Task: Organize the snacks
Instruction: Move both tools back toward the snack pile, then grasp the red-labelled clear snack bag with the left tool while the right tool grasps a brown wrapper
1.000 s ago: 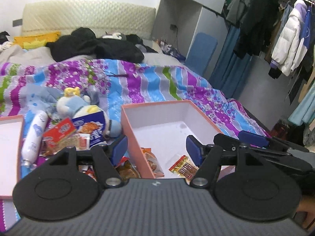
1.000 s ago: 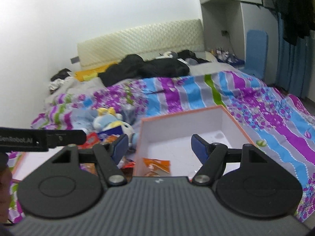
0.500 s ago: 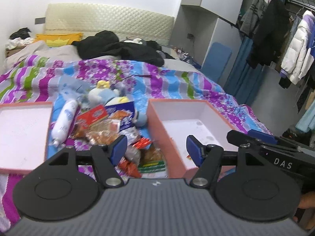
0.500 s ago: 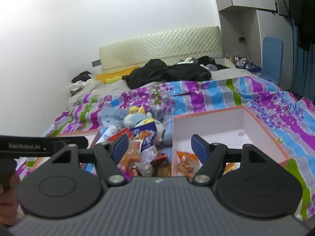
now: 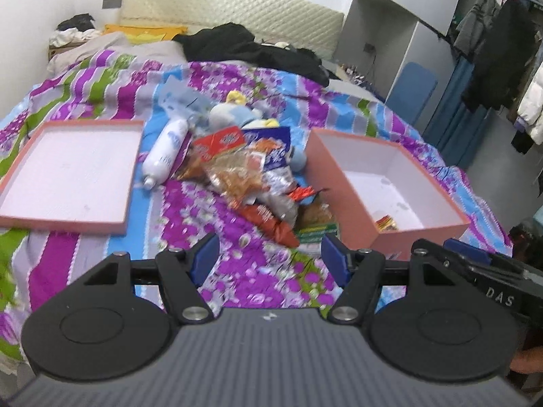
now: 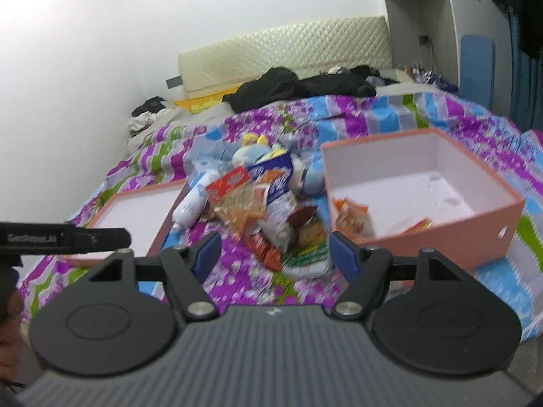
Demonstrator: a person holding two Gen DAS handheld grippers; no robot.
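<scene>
Pink box now farther right

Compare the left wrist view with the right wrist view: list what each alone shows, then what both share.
Left wrist only: hanging clothes at the right edge, and the whole box lid.

Right wrist only: an orange snack packet against the pink box's near-left inside wall, and a round hole in the box's outer wall.

Both: the snack pile, white bottle, plush toy, and an open, empty claw: left claw, right claw.

Lettering on the grippers

"DAS" shows in pale letters on the right gripper, seen beside the left gripper; snack packet print is too blurred to read.
</scene>
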